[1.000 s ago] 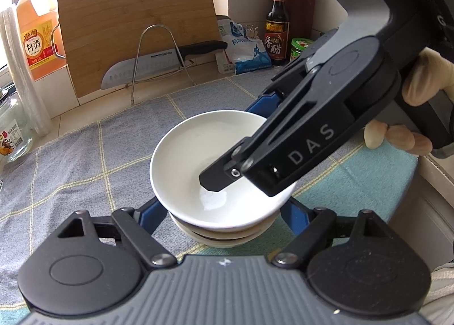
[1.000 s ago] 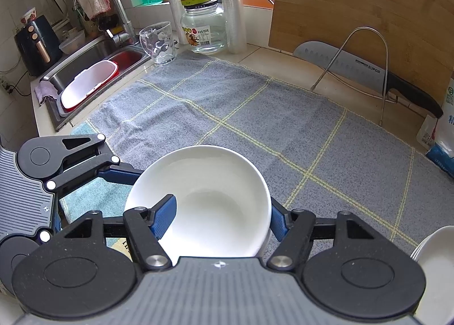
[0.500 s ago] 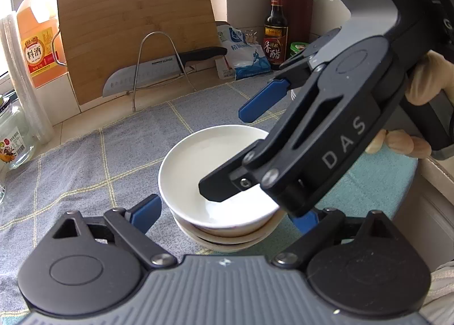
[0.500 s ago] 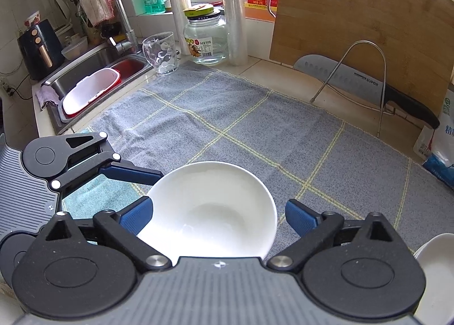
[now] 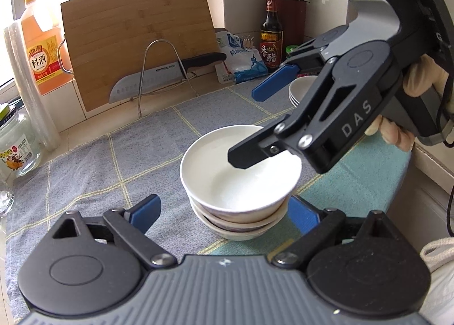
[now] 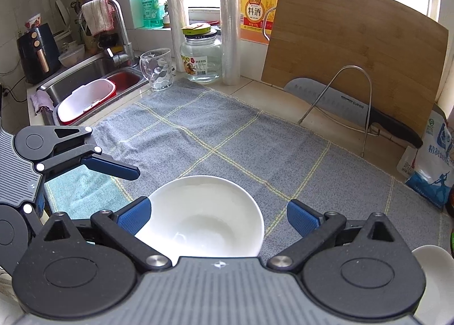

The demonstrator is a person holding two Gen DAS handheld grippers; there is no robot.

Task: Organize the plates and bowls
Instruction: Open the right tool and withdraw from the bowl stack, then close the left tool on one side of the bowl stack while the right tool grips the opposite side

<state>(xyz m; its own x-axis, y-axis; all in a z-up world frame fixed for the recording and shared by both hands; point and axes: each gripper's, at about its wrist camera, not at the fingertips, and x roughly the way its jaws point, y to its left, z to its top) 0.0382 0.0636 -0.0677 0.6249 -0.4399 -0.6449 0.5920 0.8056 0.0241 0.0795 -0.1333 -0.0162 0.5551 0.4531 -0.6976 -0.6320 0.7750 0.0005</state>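
Three bowls sit nested as one bowl stack (image 5: 239,183) on the checked towel (image 5: 119,160) covering the table, right between my left tool (image 5: 224,211) pads. Both tools have just been opening; the right tool (image 6: 218,217) is spread wide, nothing gripped, straddling the top bowl from above. Left is open too, clear of the stack. More white dishes (image 5: 300,89) wait behind, nearer my right hand (image 5: 420,81).
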